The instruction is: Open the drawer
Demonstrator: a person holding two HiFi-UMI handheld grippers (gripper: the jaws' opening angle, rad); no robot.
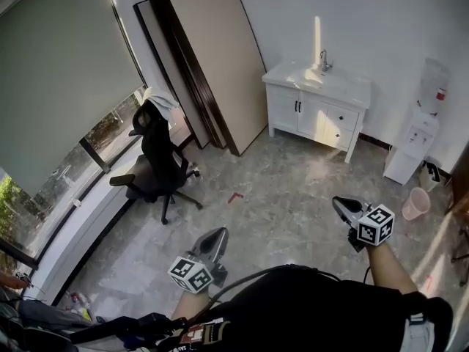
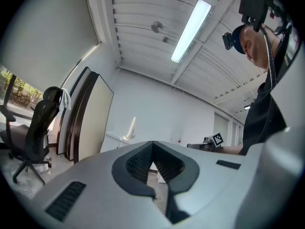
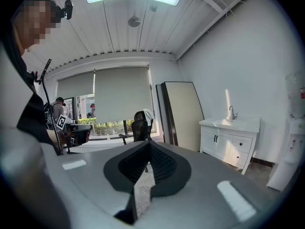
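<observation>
Grey stone floor (image 1: 278, 211) spreads past an office chair (image 1: 157, 163). Left gripper (image 1: 218, 233) fingers pressed together, empty. Well beyond, the white sink cabinet (image 1: 293, 105) keeps its drawer (image 1: 341, 116) closed. Right gripper (image 1: 339, 203) fingers likewise together, empty.

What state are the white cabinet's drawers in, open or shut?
Shut. Both drawer fronts sit flush with the face of the white cabinet, in the head view and right gripper view; none is pulled out.
</observation>
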